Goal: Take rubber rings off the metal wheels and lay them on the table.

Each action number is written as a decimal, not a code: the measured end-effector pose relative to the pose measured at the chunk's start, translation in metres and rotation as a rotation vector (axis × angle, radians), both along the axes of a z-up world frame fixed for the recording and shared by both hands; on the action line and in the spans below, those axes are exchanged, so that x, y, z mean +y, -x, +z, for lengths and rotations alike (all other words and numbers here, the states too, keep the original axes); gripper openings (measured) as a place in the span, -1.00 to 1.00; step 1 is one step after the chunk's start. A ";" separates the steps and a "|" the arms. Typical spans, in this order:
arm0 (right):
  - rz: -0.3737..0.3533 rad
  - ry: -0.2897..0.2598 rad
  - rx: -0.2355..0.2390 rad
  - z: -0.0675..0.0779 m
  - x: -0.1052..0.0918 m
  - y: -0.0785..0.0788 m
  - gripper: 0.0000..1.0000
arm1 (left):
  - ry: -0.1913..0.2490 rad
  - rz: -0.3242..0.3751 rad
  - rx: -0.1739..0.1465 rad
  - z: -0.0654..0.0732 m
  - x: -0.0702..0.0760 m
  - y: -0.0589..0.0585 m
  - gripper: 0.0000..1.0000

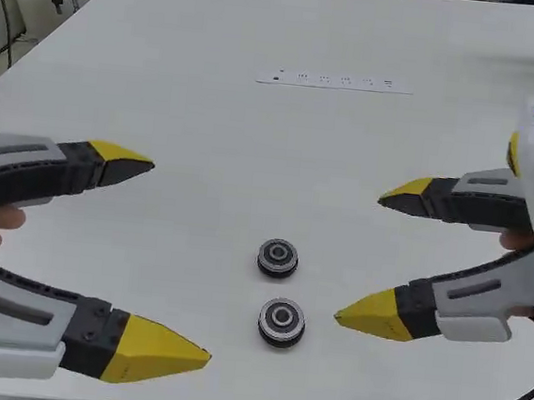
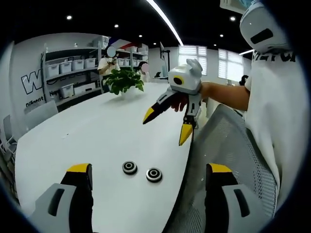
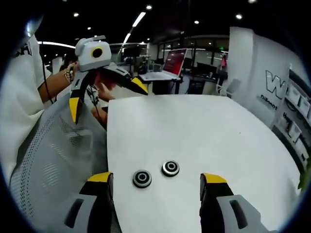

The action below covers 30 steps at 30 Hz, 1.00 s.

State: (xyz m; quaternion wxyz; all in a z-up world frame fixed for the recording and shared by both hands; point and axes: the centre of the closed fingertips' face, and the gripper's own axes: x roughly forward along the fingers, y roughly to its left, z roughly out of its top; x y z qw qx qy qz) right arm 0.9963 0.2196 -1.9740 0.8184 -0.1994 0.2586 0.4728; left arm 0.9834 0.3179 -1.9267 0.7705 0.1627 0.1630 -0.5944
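My yellow-tipped left gripper (image 1: 181, 258) and right gripper (image 1: 358, 258) both gape wide and empty. Between them on the smooth white table (image 1: 209, 109) sit the near wheel (image 1: 282, 322) and far wheel (image 1: 277, 258), small shiny metal discs ringed in black rubber.

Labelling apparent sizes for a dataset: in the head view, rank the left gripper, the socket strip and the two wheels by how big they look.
1. left gripper, largest, partly from nearness.
2. socket strip, long, thin.
3. near wheel and far wheel: alike; nearness blurs any difference, so unranked.
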 end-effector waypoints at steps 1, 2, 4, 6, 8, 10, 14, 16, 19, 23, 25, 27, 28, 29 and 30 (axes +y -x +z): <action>0.010 0.008 0.000 -0.001 0.002 -0.002 0.41 | -0.004 -0.008 -0.006 0.001 -0.002 -0.001 0.90; 0.026 0.020 -0.001 -0.003 0.006 -0.004 0.40 | -0.009 -0.021 -0.016 0.003 -0.004 -0.003 0.90; 0.050 0.027 -0.001 -0.005 0.012 -0.008 0.39 | -0.020 -0.037 -0.034 0.006 -0.007 -0.007 0.90; 0.074 0.030 0.001 -0.008 0.018 -0.010 0.38 | -0.023 -0.049 -0.051 0.010 -0.011 -0.012 0.90; 0.098 0.030 0.001 -0.010 0.023 -0.012 0.36 | -0.023 -0.057 -0.063 0.013 -0.014 -0.016 0.89; 0.108 0.029 0.005 -0.013 0.026 -0.012 0.34 | -0.016 -0.071 -0.078 0.017 -0.019 -0.021 0.88; 0.134 0.037 0.016 -0.028 0.027 -0.013 0.29 | -0.002 -0.094 -0.098 0.018 -0.030 -0.029 0.85; 0.135 0.015 0.021 -0.032 0.029 -0.013 0.24 | -0.006 -0.100 -0.097 0.015 -0.034 -0.031 0.82; 0.149 0.031 0.034 -0.045 0.028 -0.009 0.18 | -0.047 -0.128 -0.100 0.003 -0.040 -0.033 0.74; 0.168 0.041 0.043 -0.057 0.027 -0.005 0.11 | -0.056 -0.155 -0.079 -0.012 -0.051 -0.034 0.73; 0.171 0.040 0.047 -0.062 0.027 -0.005 0.04 | -0.055 -0.161 -0.073 -0.019 -0.055 -0.035 0.70; 0.171 0.041 0.052 -0.067 0.026 -0.005 -0.01 | -0.045 -0.170 -0.072 -0.026 -0.059 -0.035 0.66; 0.171 0.041 0.053 -0.069 0.026 -0.004 -0.03 | -0.038 -0.169 -0.075 -0.029 -0.061 -0.037 0.59; 0.171 0.042 0.058 -0.071 0.025 -0.004 -0.05 | -0.033 -0.162 -0.075 -0.032 -0.062 -0.039 0.54; 0.170 0.036 0.068 -0.073 0.025 -0.003 -0.07 | -0.025 -0.148 -0.071 -0.037 -0.062 -0.042 0.50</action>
